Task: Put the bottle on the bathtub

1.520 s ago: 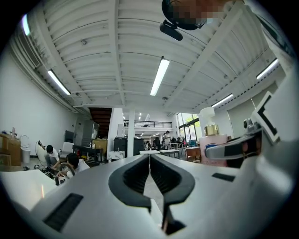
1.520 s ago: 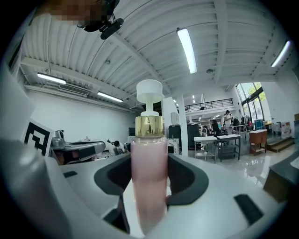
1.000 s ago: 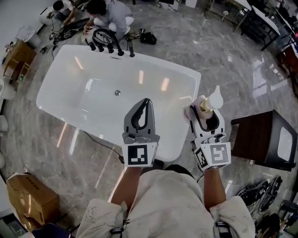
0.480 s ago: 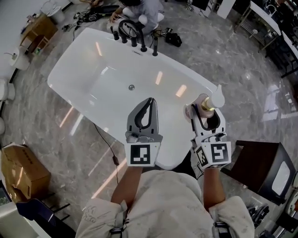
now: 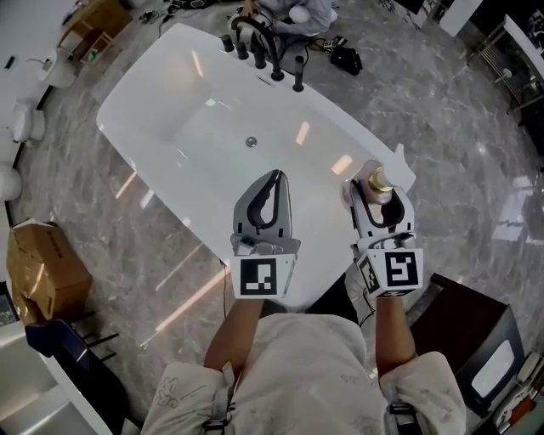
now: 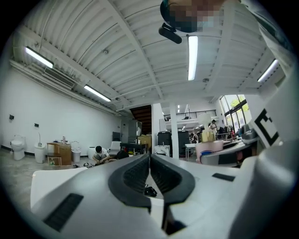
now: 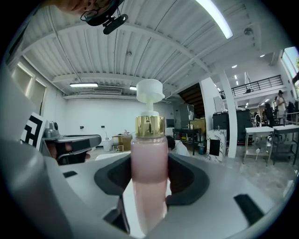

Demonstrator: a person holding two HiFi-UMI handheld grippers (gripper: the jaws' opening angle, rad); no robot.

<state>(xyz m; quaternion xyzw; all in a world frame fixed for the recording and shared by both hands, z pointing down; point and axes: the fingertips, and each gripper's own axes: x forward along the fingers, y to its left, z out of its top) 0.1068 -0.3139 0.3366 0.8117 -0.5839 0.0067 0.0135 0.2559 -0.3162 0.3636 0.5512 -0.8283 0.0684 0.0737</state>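
Note:
The bottle [image 5: 380,182] holds pink liquid and has a gold collar and a white pump head. My right gripper [image 5: 375,189] is shut on its body, and the bottle stands upright between the jaws in the right gripper view [image 7: 149,158]. The head view shows it over the right-hand end of the white bathtub [image 5: 200,119], by the rim. Whether it touches the rim I cannot tell. My left gripper [image 5: 271,177] is beside it, over the tub's near side, jaws shut with nothing in them [image 6: 149,161].
Black taps [image 5: 263,51] stand on the tub's far rim, and a drain [image 5: 251,142] sits in its floor. A person crouches behind the taps [image 5: 297,10]. A cardboard box [image 5: 42,272] is on the marble floor at left, a dark side table [image 5: 472,340] at lower right.
Both grippers have moved forward and a little lower over the tub, the bottle still held. The tub now lies more to the left and nearer in the head view.

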